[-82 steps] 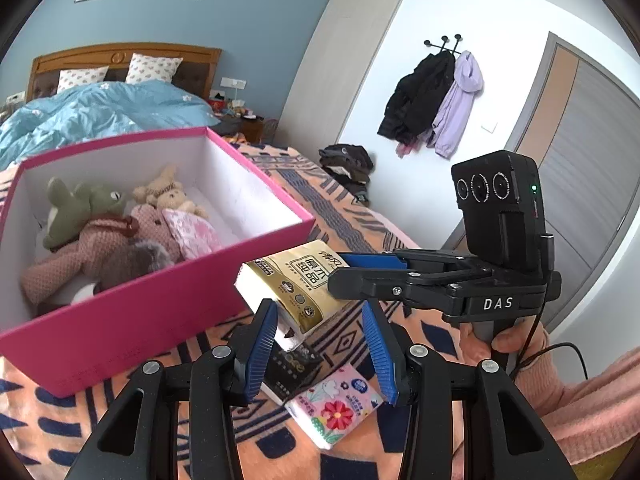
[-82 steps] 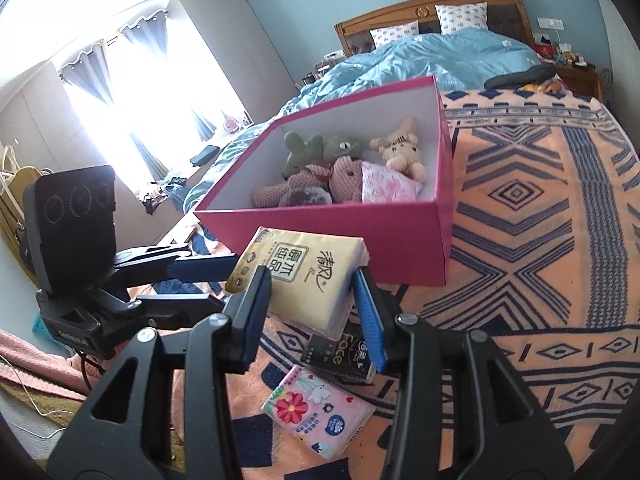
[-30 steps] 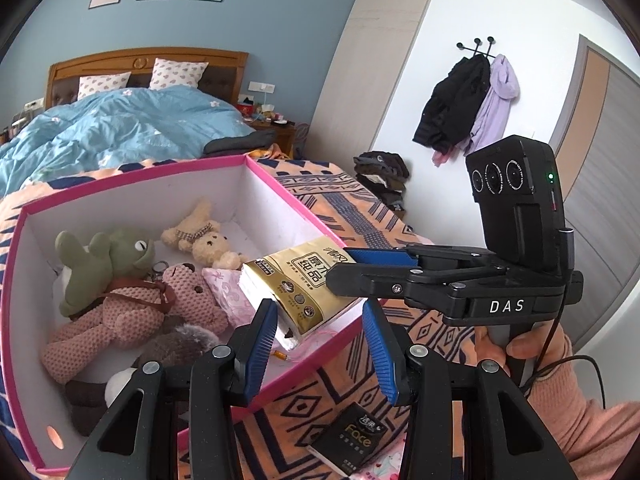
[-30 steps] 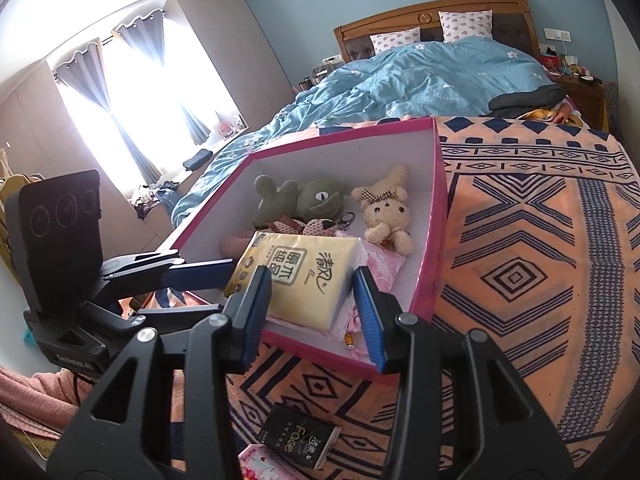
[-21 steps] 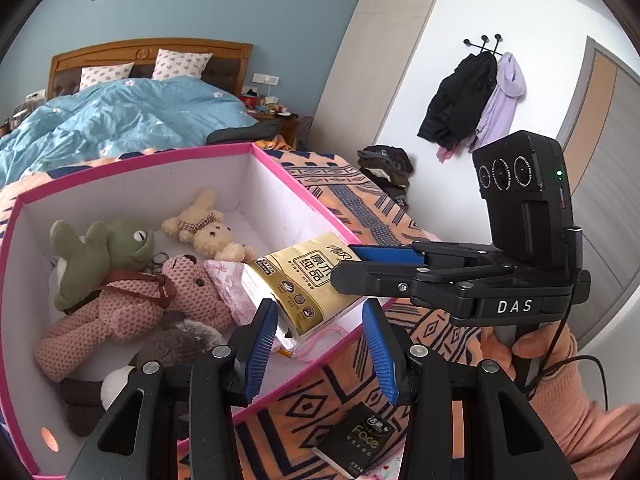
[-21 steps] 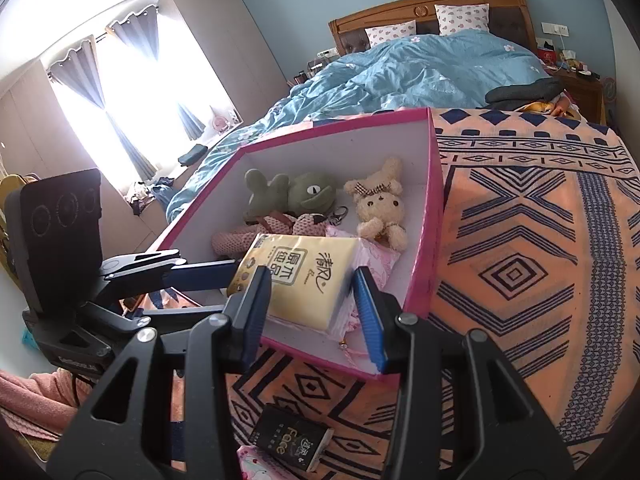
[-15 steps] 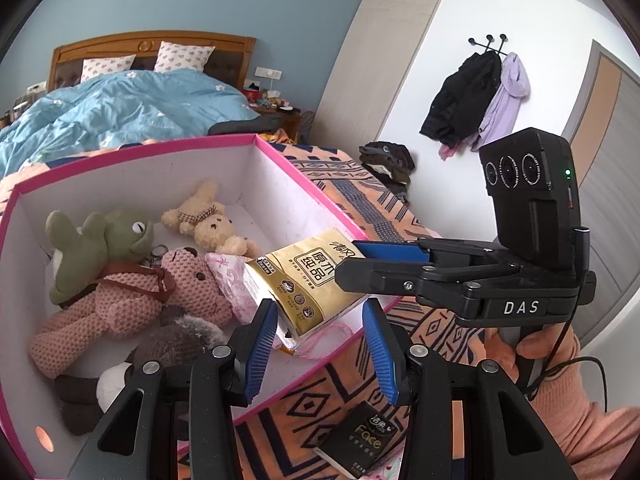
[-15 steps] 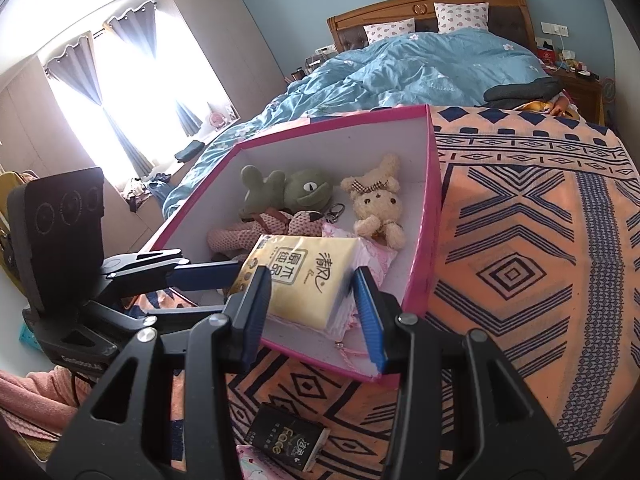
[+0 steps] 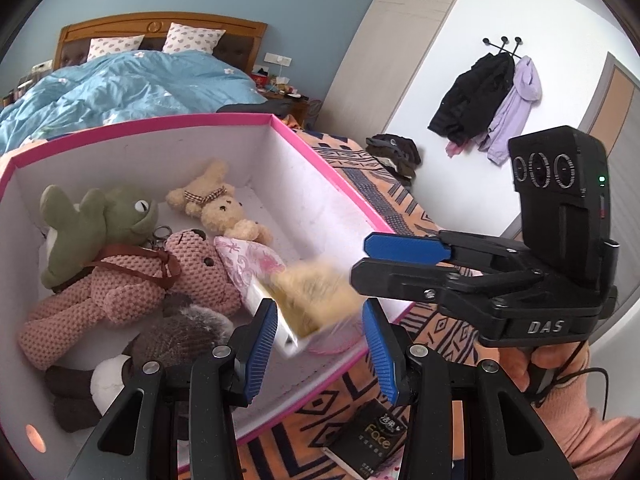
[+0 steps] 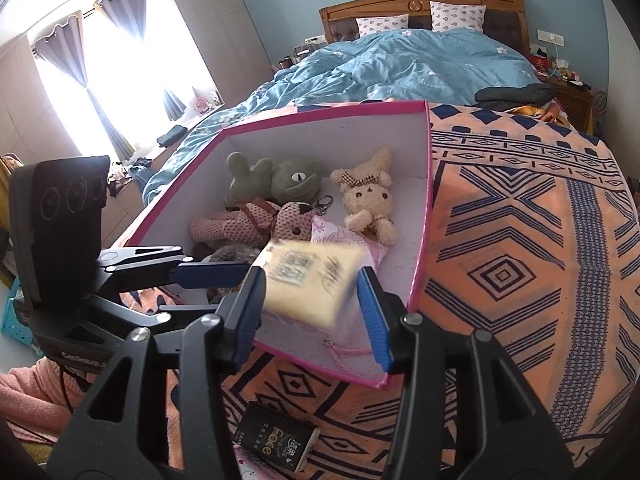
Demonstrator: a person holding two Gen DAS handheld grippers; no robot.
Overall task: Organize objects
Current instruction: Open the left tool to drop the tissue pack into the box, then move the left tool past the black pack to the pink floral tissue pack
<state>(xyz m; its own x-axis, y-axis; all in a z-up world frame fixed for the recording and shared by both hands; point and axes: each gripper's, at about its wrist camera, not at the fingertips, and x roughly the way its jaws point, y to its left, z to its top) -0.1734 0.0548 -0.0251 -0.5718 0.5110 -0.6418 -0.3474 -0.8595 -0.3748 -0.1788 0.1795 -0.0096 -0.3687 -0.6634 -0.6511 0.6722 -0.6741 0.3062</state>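
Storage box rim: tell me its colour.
Bright pink rim on the storage box, white inside; clearest in the right wrist view.

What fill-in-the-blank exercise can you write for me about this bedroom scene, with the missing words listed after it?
1. The rim of the storage box is ___ in colour.
2. The frog plush lying in the box is ___.
3. The black tissue pack lies ___ the box, on the patterned blanket.
4. The duvet on the bed is ___.

Missing words: pink; green; outside; blue
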